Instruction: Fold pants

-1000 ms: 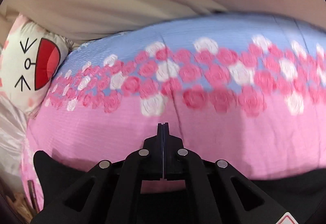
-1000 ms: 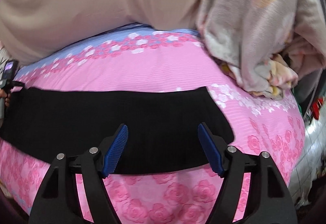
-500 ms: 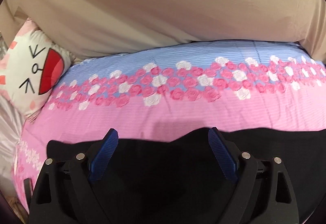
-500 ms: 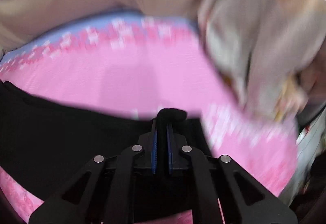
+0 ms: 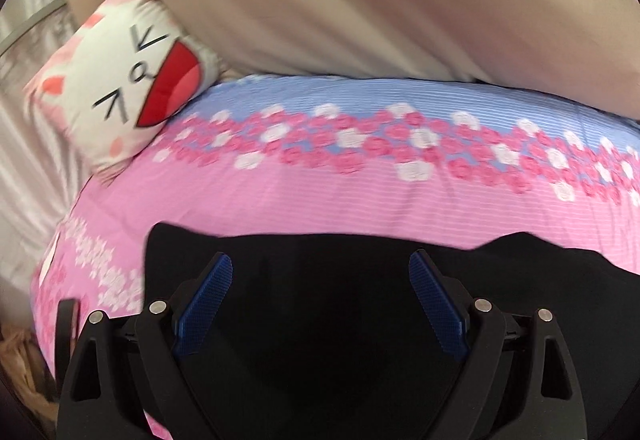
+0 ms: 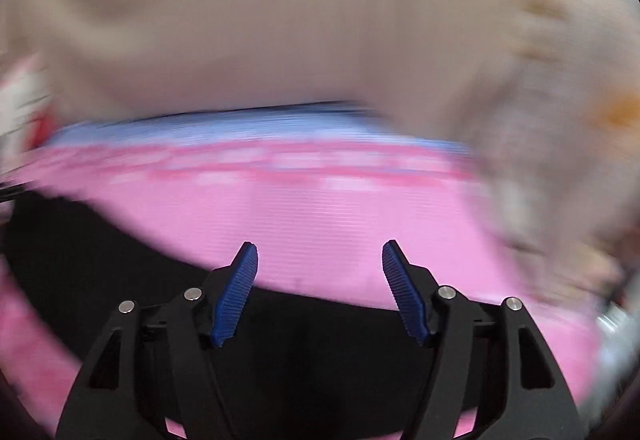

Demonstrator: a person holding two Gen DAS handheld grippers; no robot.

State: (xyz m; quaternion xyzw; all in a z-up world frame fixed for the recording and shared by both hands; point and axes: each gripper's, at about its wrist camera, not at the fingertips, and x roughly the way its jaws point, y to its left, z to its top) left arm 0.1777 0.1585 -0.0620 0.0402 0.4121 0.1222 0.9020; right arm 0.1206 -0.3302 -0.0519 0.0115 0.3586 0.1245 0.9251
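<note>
Both let go: the right gripper [image 6: 320,260], jaws just opening, and the wide-apart left gripper [image 5: 320,272] leave the black pants [image 5: 320,340] folded at six o'clock, fold done.

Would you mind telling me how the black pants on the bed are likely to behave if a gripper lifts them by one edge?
The black pants look limp: they lie flat on the pink bedsheet, so they would probably drape and sag. Their far edge is peaked in places, suggesting thin fabric that bunches easily. A push would likely wrinkle them rather than slide them whole.
</note>
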